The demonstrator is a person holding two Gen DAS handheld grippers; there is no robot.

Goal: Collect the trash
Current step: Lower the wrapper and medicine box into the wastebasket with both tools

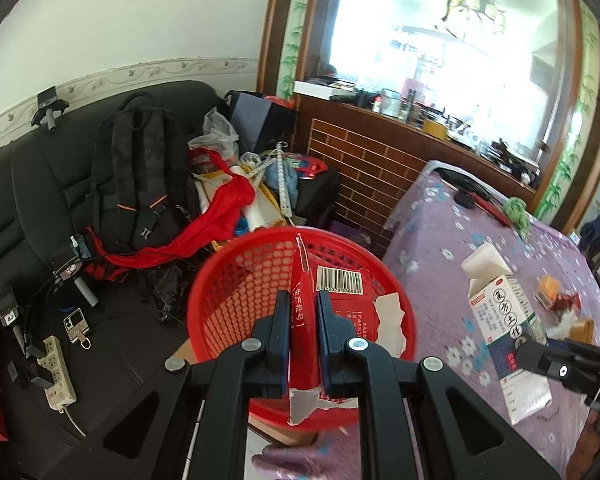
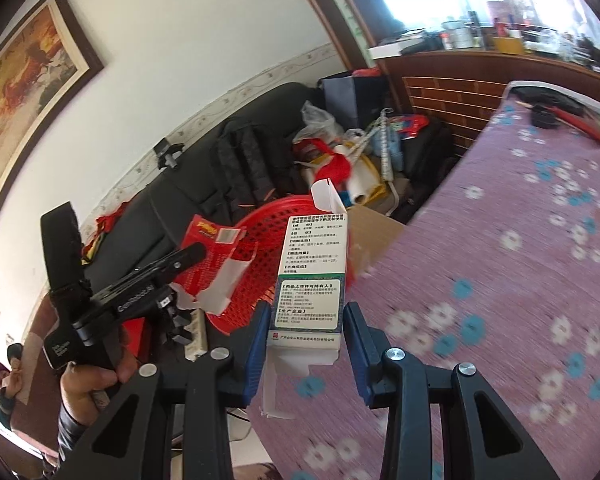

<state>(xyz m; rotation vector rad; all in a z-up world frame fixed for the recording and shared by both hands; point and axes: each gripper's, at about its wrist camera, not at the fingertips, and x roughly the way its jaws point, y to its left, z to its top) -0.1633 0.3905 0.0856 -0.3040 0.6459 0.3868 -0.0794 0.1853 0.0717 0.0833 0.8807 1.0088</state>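
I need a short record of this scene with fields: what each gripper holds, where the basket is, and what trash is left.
left gripper: shut on torn red packet, above the basket
right gripper: shut on white box, flaps open
basket: red, mesh, beside the table edge; no trash seen inside
table: purple flowered cloth
trash left: small scraps on the table's far side

Reds, purples and black

Red mesh basket (image 1: 236,280); red torn packet (image 1: 304,320) with white barcode patch and white torn edges; white medicine box (image 2: 312,276) with green-framed label and black print; purple tablecloth (image 2: 500,240) scattered with white and blue flowers; black sofa (image 1: 40,200); black backpack (image 1: 140,176) with orange trim; red cloth (image 1: 220,216).
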